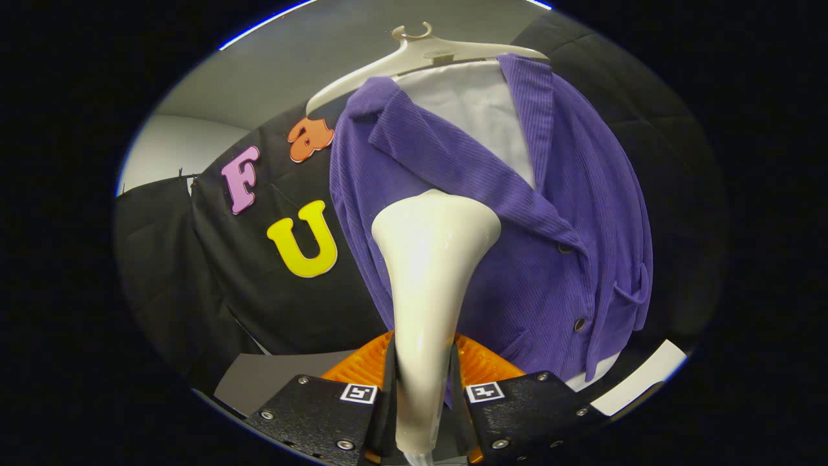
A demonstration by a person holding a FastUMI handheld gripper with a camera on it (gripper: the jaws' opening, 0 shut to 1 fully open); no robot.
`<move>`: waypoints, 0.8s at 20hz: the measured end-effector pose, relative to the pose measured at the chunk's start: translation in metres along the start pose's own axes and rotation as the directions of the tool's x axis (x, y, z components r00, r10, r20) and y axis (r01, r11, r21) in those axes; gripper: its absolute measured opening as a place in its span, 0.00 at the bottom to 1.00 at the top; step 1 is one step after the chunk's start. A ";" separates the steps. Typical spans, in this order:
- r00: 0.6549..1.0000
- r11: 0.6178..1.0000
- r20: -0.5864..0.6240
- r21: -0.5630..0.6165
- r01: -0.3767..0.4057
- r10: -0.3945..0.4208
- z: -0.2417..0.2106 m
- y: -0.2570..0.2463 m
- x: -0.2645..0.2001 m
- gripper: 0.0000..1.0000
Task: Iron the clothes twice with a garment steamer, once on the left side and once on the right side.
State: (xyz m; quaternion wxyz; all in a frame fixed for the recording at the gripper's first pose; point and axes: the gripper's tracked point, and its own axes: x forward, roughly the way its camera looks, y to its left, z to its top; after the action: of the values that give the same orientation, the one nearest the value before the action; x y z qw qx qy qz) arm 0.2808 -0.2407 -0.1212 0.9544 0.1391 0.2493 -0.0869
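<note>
Tool [424, 395] clamped on steamer [430, 259]; its head against purple jacket [517, 226] on hanger [420, 52]; black cloth wall [259, 291] behind jacket.

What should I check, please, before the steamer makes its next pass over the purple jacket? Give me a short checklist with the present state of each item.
1. Claw grip on the steamer: both fingers press on its handle. Ok.
2. Steamer head faces the purple jacket, at its lapel: ok.
3. Head touching the cloth or just short of it: cannot tell.
4. Jacket hangs on the hanger, front open over a white shirt: ok.
5. Steam coming out: cannot tell.
6. Which side is already ironed: cannot tell.
</note>
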 end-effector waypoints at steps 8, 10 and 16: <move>0.988 0.997 -0.145 0.038 0.061 -0.055 -0.087 -0.048 0.003 0.36; 0.981 0.996 -0.183 0.042 0.076 -0.067 -0.107 -0.054 0.005 0.36; 0.965 0.993 -0.245 0.055 0.106 -0.090 -0.149 -0.060 0.017 0.36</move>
State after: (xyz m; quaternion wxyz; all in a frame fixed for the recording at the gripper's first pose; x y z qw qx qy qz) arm 0.2142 -0.2528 -0.2680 0.9061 0.1686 0.3674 -0.1248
